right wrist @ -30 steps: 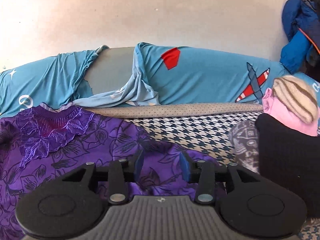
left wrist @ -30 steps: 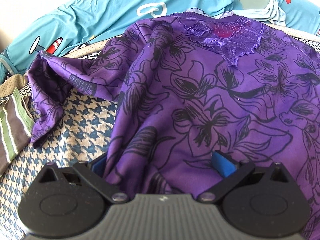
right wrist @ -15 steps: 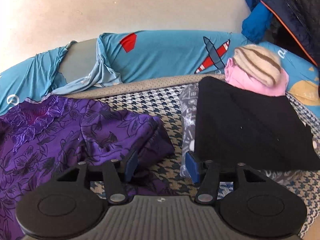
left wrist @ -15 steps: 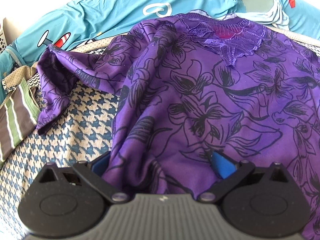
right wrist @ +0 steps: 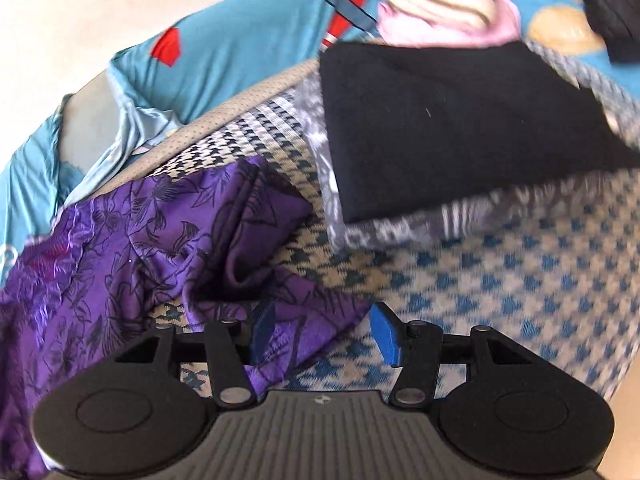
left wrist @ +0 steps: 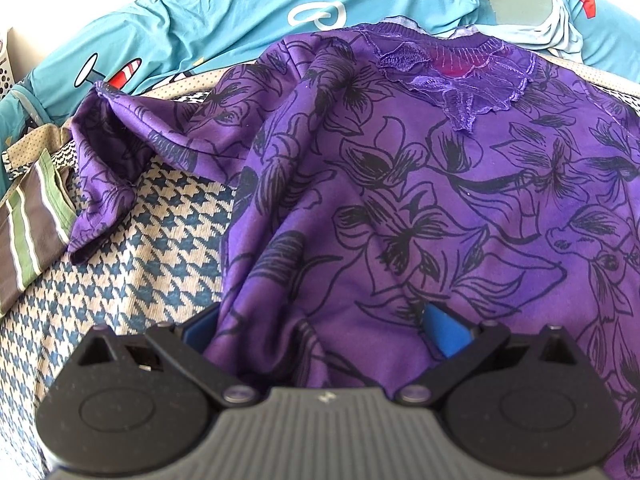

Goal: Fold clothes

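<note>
Since the earlier frames the right gripper (right wrist: 324,334) has swung rightward and rolled, so its view now tips toward the folded black garment (right wrist: 448,128) on the right. Its jaws have just been opening; they stand apart, with the right edge of the purple floral top (left wrist: 420,200) lying between them but not pinched. The left gripper (left wrist: 320,328) has barely shifted. Its jaws are spread wide and purple cloth bunches up between them, yet whether the blue pads (left wrist: 446,330) actually press on it cannot be told.

The top lies face up on the houndstooth cover (left wrist: 132,264), lace collar (left wrist: 452,76) at the far side and near hem under the left gripper. Its left sleeve (left wrist: 108,168) is crumpled out to the left, and its right sleeve (right wrist: 256,216) is rumpled near the black garment.

The step in hand looks like spreading and squaring the top before the first fold, and the right side seems to have been let go. Next the right gripper probably needs to close on the right hem or sleeve edge and draw it flat or inward.

Around it lie a teal printed sheet (left wrist: 224,16) along the far side, a striped cloth (left wrist: 28,224) at far left, and a pink and striped bundle (right wrist: 448,4) beyond the black garment. The folded pile sits close on the right, so the sleeve has little room to spread.
</note>
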Demonstrator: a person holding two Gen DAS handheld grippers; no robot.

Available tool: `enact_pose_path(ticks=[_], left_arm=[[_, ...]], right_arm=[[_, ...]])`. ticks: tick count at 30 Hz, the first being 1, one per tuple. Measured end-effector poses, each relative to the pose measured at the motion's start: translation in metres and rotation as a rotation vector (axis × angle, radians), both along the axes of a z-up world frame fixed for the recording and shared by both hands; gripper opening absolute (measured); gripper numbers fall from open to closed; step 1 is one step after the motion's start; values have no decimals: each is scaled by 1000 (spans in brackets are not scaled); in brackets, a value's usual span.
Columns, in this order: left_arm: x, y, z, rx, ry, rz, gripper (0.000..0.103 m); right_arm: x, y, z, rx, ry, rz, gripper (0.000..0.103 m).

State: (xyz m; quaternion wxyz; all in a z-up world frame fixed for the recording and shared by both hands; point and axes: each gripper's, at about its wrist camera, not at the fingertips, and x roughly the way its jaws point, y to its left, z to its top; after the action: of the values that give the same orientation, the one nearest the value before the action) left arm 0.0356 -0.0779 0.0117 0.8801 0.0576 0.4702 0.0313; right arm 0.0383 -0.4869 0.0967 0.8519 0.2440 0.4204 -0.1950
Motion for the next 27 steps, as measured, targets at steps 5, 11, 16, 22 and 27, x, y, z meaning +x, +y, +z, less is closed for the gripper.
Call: enact_pose_path(ticks=[5, 11, 16, 22, 27], left_arm=[[0, 1, -1, 1, -2, -3, 103], [0, 2, -2, -3, -5, -10, 103], [0, 1, -1, -4, -6, -11, 103], [-1, 1, -2, -1, -6, -12, 103], [-1, 0, -3, 6, -13, -14, 103]], right_arm=[[1, -6, -12, 127, -7, -69, 52], [17, 9, -19, 36, 25, -58, 52], [29, 23, -23, -76, 34, -13, 43], [33, 27, -25, -108, 5, 8, 12], [28, 41, -6, -255, -63, 18, 11]])
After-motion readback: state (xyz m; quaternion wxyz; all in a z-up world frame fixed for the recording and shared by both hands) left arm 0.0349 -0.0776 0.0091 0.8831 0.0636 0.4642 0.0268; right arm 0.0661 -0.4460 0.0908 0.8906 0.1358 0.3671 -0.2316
